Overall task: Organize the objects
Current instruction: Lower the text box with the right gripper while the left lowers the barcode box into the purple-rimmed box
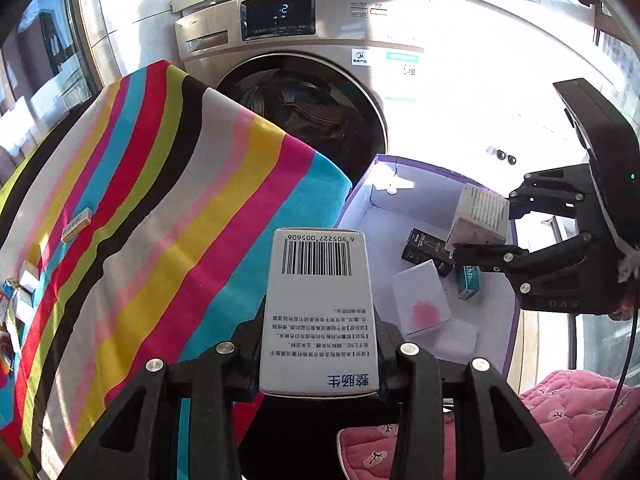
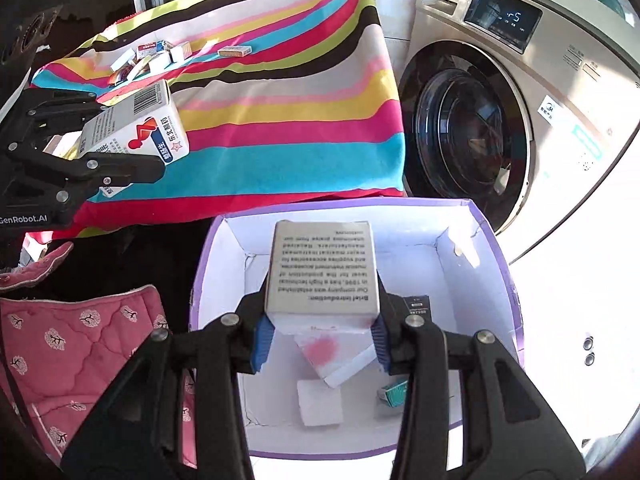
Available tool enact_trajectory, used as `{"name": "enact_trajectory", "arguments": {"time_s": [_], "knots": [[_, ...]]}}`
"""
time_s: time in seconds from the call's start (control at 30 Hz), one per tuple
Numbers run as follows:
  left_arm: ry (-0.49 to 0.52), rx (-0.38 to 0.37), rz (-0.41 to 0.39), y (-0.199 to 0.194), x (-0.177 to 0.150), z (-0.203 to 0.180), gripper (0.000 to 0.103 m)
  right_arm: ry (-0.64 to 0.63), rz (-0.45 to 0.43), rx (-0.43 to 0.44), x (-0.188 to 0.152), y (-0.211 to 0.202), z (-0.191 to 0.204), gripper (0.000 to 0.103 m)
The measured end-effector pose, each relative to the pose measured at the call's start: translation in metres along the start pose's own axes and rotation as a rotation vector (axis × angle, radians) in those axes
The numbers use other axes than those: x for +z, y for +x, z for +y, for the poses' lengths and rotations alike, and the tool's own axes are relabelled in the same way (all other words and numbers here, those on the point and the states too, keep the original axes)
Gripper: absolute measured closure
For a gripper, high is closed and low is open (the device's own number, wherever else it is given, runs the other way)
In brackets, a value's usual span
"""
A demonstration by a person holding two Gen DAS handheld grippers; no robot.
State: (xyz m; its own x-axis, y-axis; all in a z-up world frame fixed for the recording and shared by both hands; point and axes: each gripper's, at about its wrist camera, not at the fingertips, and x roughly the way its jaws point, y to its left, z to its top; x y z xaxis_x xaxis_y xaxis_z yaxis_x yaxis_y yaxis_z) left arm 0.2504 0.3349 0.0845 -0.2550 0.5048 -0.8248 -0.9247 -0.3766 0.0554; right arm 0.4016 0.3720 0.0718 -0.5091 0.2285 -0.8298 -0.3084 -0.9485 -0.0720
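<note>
White cardboard medicine box with a barcode is clamped by the left gripper, beside the open purple-edged white carton. A grey printed box is clamped above that carton by the right gripper. Small boxes inside the carton are partly hidden. The striped cloth lies just behind the carton, the washing machine beside it.
</note>
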Motion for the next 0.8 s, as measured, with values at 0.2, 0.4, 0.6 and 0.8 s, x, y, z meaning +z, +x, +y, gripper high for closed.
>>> {"name": "enact_trajectory", "arguments": {"time_s": [0.2, 0.4, 0.6, 0.8], "knots": [[0.054, -0.078, 0.065, 0.030, 0.014, -0.035, 0.062, 0.082, 0.028, -0.057, -0.018, -0.006, -0.036, 0.058], [0.057, -0.143, 0.055, 0.036, 0.013, -0.048, 0.059, 0.117, 0.036, -0.082, -0.019, -0.006, -0.049, 0.058], [-0.043, -0.231, 0.049, 0.037, 0.007, -0.025, 0.012, 0.160, 0.033, -0.119, -0.011, -0.004, -0.049, 0.032], [-0.295, -0.157, -0.023, 0.019, -0.024, 0.072, 0.012, 0.056, -0.004, -0.031, 0.030, 0.014, -0.001, 0.029]]}}
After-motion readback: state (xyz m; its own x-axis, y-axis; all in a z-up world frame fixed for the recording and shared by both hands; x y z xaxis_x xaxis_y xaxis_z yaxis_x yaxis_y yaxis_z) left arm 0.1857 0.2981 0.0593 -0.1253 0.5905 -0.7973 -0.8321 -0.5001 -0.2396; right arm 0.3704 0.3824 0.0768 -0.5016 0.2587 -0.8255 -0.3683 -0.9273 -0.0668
